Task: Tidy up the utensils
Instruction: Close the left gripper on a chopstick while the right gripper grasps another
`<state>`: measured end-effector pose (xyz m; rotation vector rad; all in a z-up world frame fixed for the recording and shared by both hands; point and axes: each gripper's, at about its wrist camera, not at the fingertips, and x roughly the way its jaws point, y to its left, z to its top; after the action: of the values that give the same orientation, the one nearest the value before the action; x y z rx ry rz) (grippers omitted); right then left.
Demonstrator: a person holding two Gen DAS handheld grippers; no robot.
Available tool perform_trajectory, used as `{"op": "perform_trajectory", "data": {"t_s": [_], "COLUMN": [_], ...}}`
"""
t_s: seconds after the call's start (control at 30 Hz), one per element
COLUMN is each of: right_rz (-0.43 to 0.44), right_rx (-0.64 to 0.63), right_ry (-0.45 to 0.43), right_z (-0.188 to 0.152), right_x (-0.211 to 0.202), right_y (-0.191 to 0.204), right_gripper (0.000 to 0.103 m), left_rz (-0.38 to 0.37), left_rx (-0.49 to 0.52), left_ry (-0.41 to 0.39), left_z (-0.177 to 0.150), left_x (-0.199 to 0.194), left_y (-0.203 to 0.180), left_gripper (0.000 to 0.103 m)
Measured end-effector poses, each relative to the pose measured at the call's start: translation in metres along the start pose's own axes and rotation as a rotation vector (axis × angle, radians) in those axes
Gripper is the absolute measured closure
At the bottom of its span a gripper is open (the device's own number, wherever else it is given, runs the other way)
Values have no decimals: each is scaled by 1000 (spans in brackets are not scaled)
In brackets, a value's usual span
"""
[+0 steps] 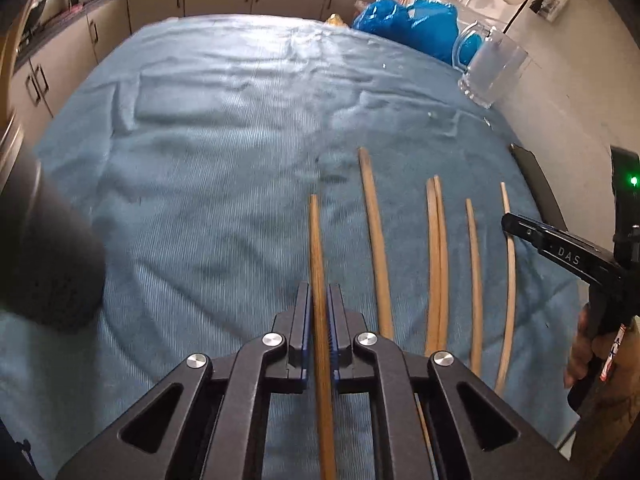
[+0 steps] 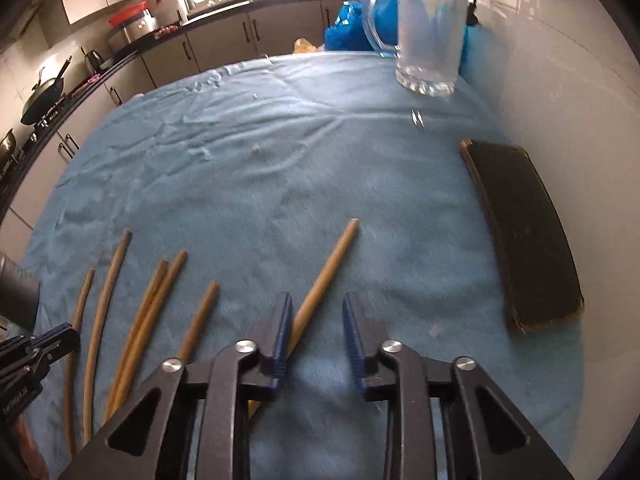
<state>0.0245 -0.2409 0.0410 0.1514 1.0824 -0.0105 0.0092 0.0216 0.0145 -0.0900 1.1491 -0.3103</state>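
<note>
The left gripper (image 1: 319, 320) has its jaws clamped on a brown wooden chopstick (image 1: 316, 248), the blue pads pressing its sides well back from the tip, so that the stick runs forward along the line of the fingers. A grip there likely keeps it steady for carrying. The right gripper (image 2: 316, 328) has jaws apart with a gap between them; a tan wooden chopstick (image 2: 328, 268) lies slanting on the cloth, passing just inside the left-hand pad, and I cannot tell whether that pad touches it. The other pad stands clear, so it is not gripped.

Beside these, five more wooden chopsticks (image 1: 436, 264) lie roughly parallel on the blue towel-covered surface (image 1: 208, 160), two of them touching along their length. Laid out side by side, they are easy to take singly.

Farther off stands a clear glass mug with a handle (image 2: 430, 28), upright and apparently empty, probably where the chopsticks belong. A dark rectangular board (image 2: 524, 224) lies near the wall, and a blue plastic bag (image 1: 404, 24) sits beyond the mug.
</note>
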Motion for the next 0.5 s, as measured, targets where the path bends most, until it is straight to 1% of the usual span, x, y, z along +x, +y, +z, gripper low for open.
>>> {"op": "perform_trajectory", "data": {"t_s": [0.1, 0.2, 0.33, 0.5], "right_rz": [17, 39, 7, 13], "right_rx": [0, 23, 48, 83], "right_ry": [46, 80, 101, 128], "right_z": [-6, -5, 9, 28], "right_x": [-6, -5, 1, 11], "right_y": [-7, -13, -18, -22], "right_gripper": [78, 78, 78, 78], "left_rz": [-26, -20, -1, 16], "left_rx": [-30, -48, -47, -43], "left_ry": [31, 38, 46, 55], "left_z": [3, 16, 37, 52], "left_x": [0, 5, 15, 23], "left_y": [4, 5, 1, -3], "left_gripper": [95, 95, 95, 95]}}
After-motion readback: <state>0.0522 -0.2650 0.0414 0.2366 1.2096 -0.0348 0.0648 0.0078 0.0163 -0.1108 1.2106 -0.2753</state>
